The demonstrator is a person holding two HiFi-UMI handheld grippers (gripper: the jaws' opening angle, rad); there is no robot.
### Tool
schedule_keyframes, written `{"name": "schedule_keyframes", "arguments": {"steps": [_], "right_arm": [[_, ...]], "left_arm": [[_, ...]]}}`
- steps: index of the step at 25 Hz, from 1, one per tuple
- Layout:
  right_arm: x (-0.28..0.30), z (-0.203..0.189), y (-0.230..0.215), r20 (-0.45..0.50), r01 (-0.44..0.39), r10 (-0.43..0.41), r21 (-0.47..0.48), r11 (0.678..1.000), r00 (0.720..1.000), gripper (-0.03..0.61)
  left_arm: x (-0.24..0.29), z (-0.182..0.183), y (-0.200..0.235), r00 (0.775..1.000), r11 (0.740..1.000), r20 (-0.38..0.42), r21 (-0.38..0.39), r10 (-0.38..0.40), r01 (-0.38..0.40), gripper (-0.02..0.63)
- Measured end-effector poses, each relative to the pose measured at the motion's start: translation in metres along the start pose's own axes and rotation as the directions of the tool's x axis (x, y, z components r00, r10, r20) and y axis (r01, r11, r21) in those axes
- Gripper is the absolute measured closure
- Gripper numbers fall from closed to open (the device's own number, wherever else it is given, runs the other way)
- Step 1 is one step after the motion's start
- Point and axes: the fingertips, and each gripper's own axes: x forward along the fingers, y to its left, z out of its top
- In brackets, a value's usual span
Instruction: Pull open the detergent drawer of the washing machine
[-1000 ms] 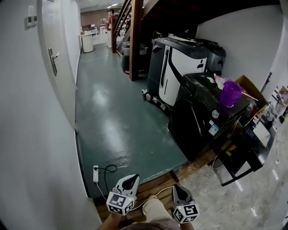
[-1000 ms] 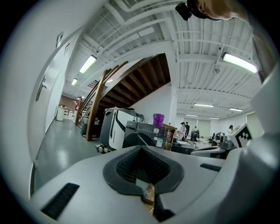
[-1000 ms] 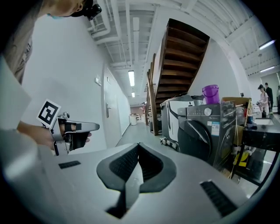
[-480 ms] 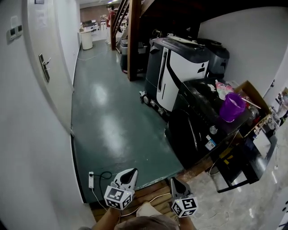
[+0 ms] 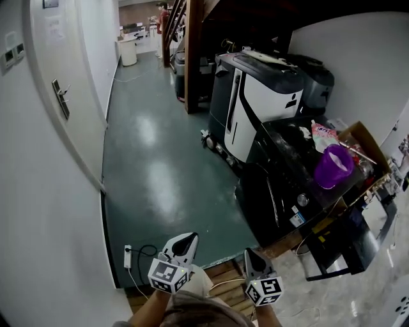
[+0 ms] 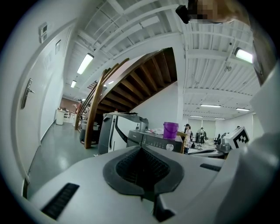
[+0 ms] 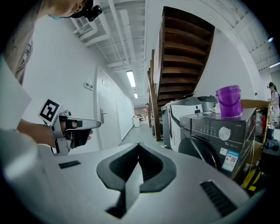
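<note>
Walking closer, I have the washing machine (image 5: 276,191) nearer in the head view, well apart from the left gripper (image 5: 186,238) and right gripper (image 5: 250,253). Left gripper view: jaws together, empty. Right gripper view: jaws together, empty, machine ahead-right.

1. The left tongs (image 5: 185,240) have a pale grey shell with a dark tip. At the rear sits a white cube (image 5: 169,276) printed with black square markers.
2. The right tongs (image 5: 250,255) have the same grey shell and their own marked cube (image 5: 264,291).
3. Close up, the jaws are broad light-grey plates with black ribbed pads (image 6: 131,168). A black ribbed slot (image 6: 61,200) sits at each side.
4. Seen from the right gripper view, the left tongs carry a black handle (image 7: 78,137) under a grey barrel.
5. The person wears a pale top (image 7: 13,109) and beige trousers (image 5: 193,285).
6. A small black camera (image 7: 92,12) sits on the head.
</note>
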Motion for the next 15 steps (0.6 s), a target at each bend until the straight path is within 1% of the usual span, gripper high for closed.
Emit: {"name": "schedule_keyframes", "arguments": {"steps": [7,12,15], "right_arm": [[0.033,-0.001,-0.020,-0.029,-0.020,0.020,0.016,1.000,0.999,0.577],[0.071,0.005,-0.042,-0.039,-0.015,0.016,0.019,1.000,0.999,0.577],[0.098,0.014,-0.058,-0.044,-0.005,0.005,0.006,1.000,0.999,0.577]], "left_arm": [[0.034,0.007,0.017,1.000,1.000,-0.008,-0.005,0.020,-0.020,0.594],[0.069,0.011,0.035,1.000,1.000,-0.028,-0.004,0.010,-0.010,0.592],[0.100,0.019,0.050,1.000,1.000,-0.028,-0.012,-0.007,0.007,0.594]]}}
